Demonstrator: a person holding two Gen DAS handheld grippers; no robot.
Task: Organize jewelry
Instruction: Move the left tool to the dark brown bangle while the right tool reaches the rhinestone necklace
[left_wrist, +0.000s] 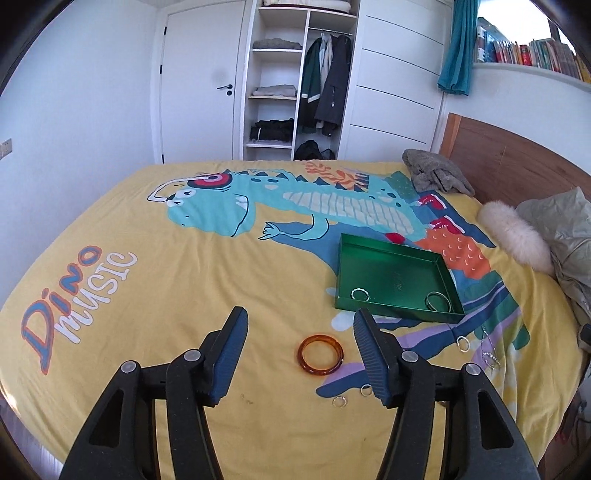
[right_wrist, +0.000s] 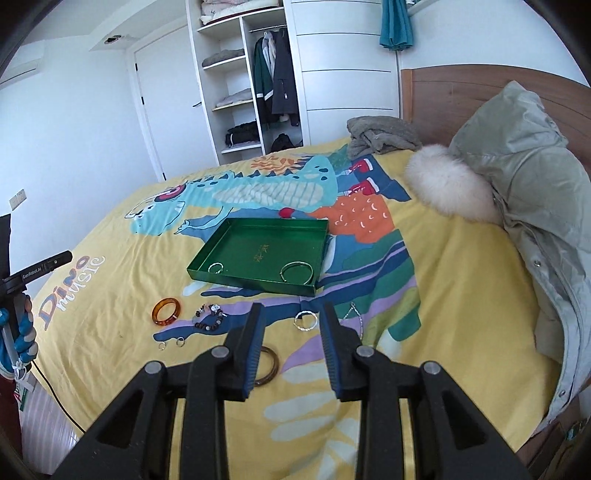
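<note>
Bedspread (left_wrist: 155, 229) printed "Dino music"; green tray (right_wrist: 236, 236) on it, gold lettering unreadable, holding two silver bangles (right_wrist: 297, 272). Amber bangle (left_wrist: 320, 355), two small rings (right_wrist: 170, 343) loose on bed. Left tool (left_wrist: 300, 330) and right tool (right_wrist: 291, 325) both parted, empty.

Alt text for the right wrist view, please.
The open, empty right gripper hovers over a yellow dinosaur bedspread strewn with bangles and rings. Beyond it lies a green tray already holding two silver bracelets.
</note>
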